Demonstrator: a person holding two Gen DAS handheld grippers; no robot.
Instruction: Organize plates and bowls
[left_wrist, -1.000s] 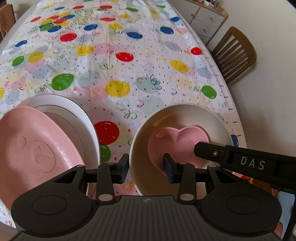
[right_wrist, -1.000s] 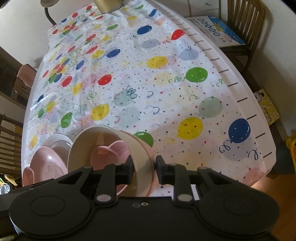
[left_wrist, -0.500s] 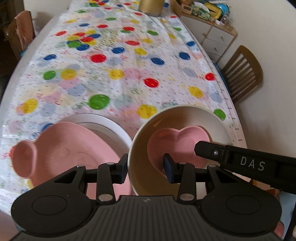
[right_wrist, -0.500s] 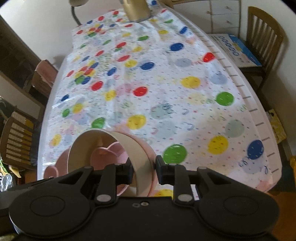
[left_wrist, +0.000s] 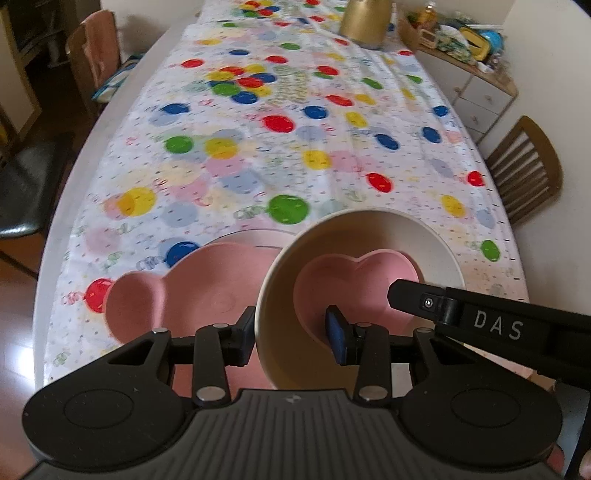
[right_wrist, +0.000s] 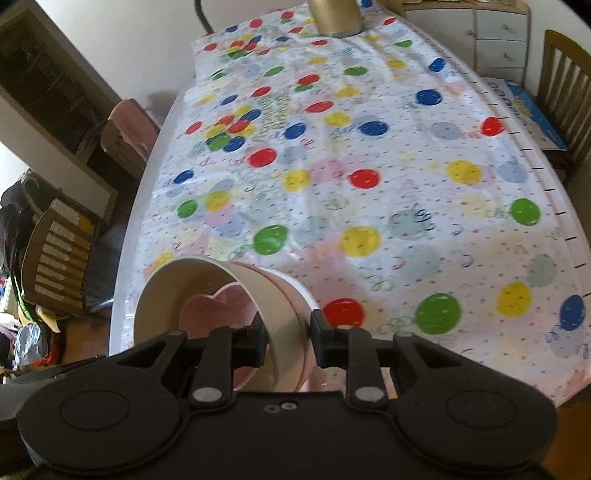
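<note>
A cream bowl (left_wrist: 362, 236) with a pink heart-shaped bowl (left_wrist: 354, 280) nested in it hangs above the balloon tablecloth (left_wrist: 295, 147). My left gripper (left_wrist: 291, 336) is shut on the bowl's left wall, one pad outside and one inside the heart bowl. My right gripper (right_wrist: 288, 336) is shut on the right wall of the cream bowl (right_wrist: 192, 280), together with a pink outer bowl (right_wrist: 295, 291) beneath it; its arm (left_wrist: 480, 317) shows in the left wrist view. A pink bear-shaped plate (left_wrist: 199, 291) lies on a white plate (left_wrist: 251, 236), partly hidden behind the cream bowl.
A gold jug (left_wrist: 364, 22) stands at the table's far end. Wooden chairs stand on the right (left_wrist: 528, 166) and left (left_wrist: 96, 62), and a black-seated one (left_wrist: 29, 192) nearer. A white drawer unit (left_wrist: 476, 92) is at the far right.
Both grippers have risen with the bowl stack and shifted left; the bear plate now sits partly behind the cream bowl, and more of the table's far end shows.
</note>
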